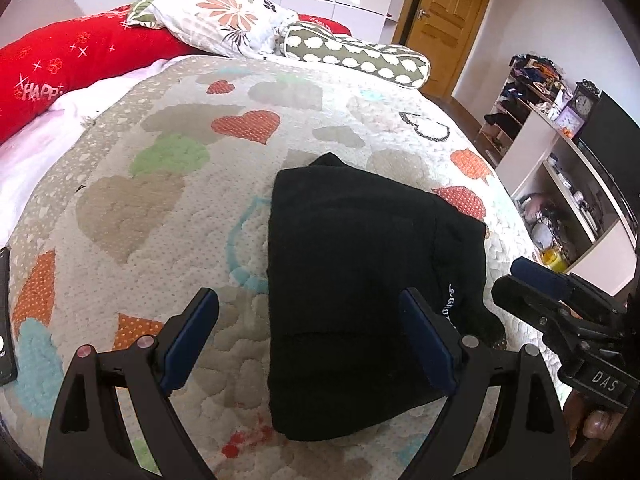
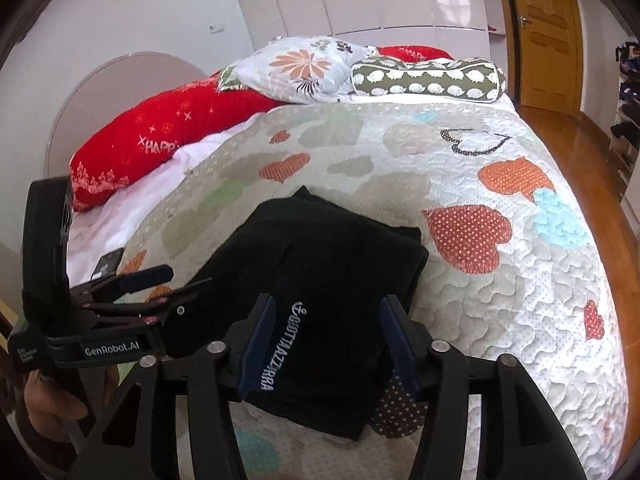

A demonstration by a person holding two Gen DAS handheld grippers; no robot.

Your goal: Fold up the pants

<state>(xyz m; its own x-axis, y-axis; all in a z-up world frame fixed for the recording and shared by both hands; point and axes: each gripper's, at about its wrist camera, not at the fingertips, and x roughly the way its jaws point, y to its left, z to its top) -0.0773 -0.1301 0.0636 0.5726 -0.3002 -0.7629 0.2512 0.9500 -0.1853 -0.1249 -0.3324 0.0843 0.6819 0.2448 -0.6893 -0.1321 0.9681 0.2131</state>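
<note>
The black pants (image 1: 360,280) lie folded into a compact rectangle on the heart-patterned quilt (image 1: 160,200), with white lettering near the right edge. My left gripper (image 1: 308,296) hovers open over the bundle's near left edge, one finger above the quilt and the other above the cloth. In the right wrist view the pants (image 2: 320,264) sit just below my right gripper (image 2: 329,302). Its jaws stand apart on either side of the lettering, and the pads do not press on the cloth. Each gripper shows in the other's view, the right gripper (image 1: 516,280) and the left gripper (image 2: 184,276).
A red pillow (image 1: 80,60), a floral pillow (image 1: 224,16) and a green patterned bolster (image 1: 352,52) lie at the head of the bed. A dark flat device (image 2: 106,264) rests on the quilt's left side. Cluttered shelves (image 1: 560,184) and wooden floor (image 2: 580,152) lie beyond the bed's right edge.
</note>
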